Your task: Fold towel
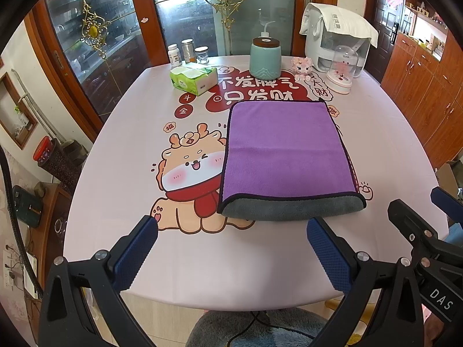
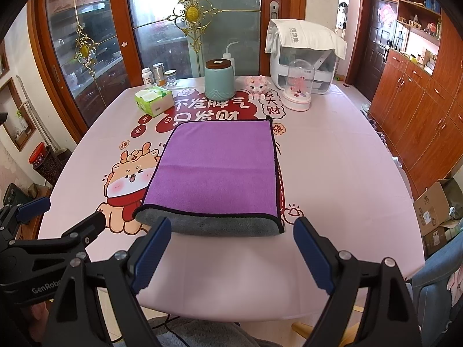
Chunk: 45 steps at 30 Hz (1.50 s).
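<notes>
A purple towel (image 1: pixel 285 156) with a grey underside and dark trim lies folded flat on the pink printed tablecloth (image 1: pixel 121 179); its grey fold faces me. It also shows in the right wrist view (image 2: pixel 217 170). My left gripper (image 1: pixel 231 248) is open and empty, above the table's near edge, short of the towel's near left corner. My right gripper (image 2: pixel 231 248) is open and empty, just short of the towel's grey near edge. The right gripper shows at the right edge of the left wrist view (image 1: pixel 416 231).
At the table's far side stand a green tissue pack (image 1: pixel 193 78), three small jars (image 1: pixel 188 52), a teal canister (image 1: pixel 265 57), a pink toy (image 1: pixel 302 66), a glass dome (image 1: pixel 343 69) and a white appliance (image 1: pixel 335 40). Wooden cabinets (image 2: pixel 419 110) line the right.
</notes>
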Each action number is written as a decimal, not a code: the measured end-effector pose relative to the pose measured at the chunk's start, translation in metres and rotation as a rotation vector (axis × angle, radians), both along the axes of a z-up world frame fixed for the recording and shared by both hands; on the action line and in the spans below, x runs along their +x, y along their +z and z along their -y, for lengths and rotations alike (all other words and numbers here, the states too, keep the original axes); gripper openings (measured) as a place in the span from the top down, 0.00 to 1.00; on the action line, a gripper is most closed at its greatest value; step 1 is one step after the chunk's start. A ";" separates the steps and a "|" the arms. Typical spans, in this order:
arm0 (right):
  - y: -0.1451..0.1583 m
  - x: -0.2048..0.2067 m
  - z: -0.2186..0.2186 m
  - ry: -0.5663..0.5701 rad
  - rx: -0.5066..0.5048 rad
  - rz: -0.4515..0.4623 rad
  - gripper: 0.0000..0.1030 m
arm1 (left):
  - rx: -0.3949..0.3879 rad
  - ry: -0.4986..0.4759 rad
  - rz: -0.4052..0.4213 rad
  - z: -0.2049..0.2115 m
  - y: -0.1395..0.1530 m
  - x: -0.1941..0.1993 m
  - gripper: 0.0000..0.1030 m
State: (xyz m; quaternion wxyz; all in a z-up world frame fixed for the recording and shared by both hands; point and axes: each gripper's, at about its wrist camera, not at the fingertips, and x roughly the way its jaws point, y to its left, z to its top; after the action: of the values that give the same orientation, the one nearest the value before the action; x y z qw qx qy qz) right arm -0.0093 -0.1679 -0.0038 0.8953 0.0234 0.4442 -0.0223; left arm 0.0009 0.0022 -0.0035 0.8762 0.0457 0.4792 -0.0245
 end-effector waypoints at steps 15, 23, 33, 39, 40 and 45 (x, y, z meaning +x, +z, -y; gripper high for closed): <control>-0.001 0.000 0.000 0.003 0.002 -0.001 0.15 | 0.000 0.004 -0.003 -0.003 0.000 0.001 0.01; -0.004 0.000 0.003 0.012 0.008 -0.003 0.15 | 0.000 0.017 -0.008 -0.005 -0.002 -0.003 0.01; -0.014 0.003 0.014 0.018 0.025 -0.006 0.15 | 0.008 0.044 -0.014 0.008 -0.004 -0.001 0.01; -0.020 0.004 0.028 0.027 0.042 -0.022 0.15 | 0.018 0.060 -0.017 0.013 -0.005 -0.003 0.01; -0.021 0.004 0.029 0.028 0.043 -0.024 0.15 | 0.022 0.061 -0.015 0.014 -0.006 -0.004 0.01; -0.028 0.006 0.034 0.031 0.051 -0.038 0.15 | 0.024 0.065 -0.010 0.011 -0.006 -0.006 0.01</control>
State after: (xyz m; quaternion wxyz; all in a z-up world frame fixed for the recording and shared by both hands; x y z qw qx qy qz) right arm -0.0029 -0.2020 -0.0322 0.8861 0.0390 0.4619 0.0023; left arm -0.0049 -0.0091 -0.0095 0.8736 0.0408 0.4849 0.0095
